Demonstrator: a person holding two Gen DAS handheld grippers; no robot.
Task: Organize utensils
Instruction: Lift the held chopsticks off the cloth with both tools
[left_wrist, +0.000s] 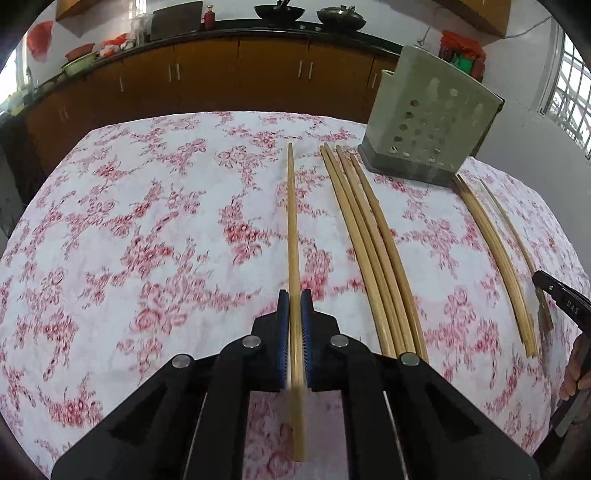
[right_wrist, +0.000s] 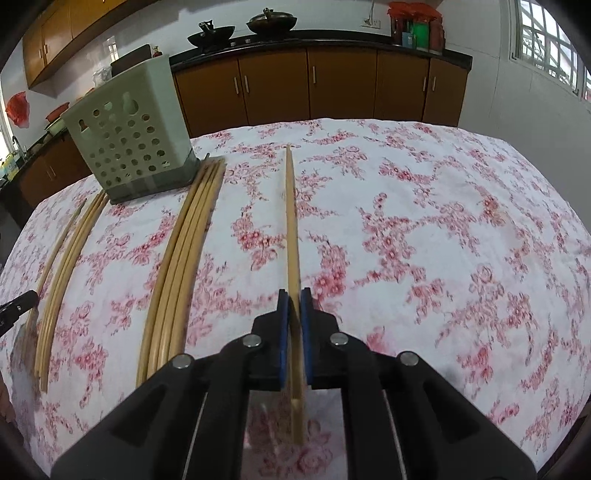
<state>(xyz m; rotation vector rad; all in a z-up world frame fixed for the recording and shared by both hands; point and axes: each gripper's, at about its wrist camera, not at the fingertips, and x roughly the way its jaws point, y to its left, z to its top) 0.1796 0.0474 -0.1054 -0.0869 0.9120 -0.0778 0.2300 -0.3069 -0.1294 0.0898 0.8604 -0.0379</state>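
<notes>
A pale green perforated utensil holder (left_wrist: 428, 122) stands upright on the desk (left_wrist: 147, 221), which wears a white cloth with pink flowers; in the left wrist view it sits at about 1 o'clock, in the right wrist view (right_wrist: 129, 144) at about 10 o'clock. Brown cabinets (right_wrist: 332, 85) run behind, with two dark woks (right_wrist: 271, 20) on top. Loose bamboo chopsticks (left_wrist: 373, 251) lie in bundles near the holder's base, pale tan, long and tapered, roughly parallel.

The left hand-held gripper (left_wrist: 294, 321) is nearly closed, its blue pads pinching a single chopstick (left_wrist: 293, 229) that points toward 12 o'clock. The right hand-held gripper (right_wrist: 294, 317) is likewise clamped on its own chopstick (right_wrist: 291, 221).
</notes>
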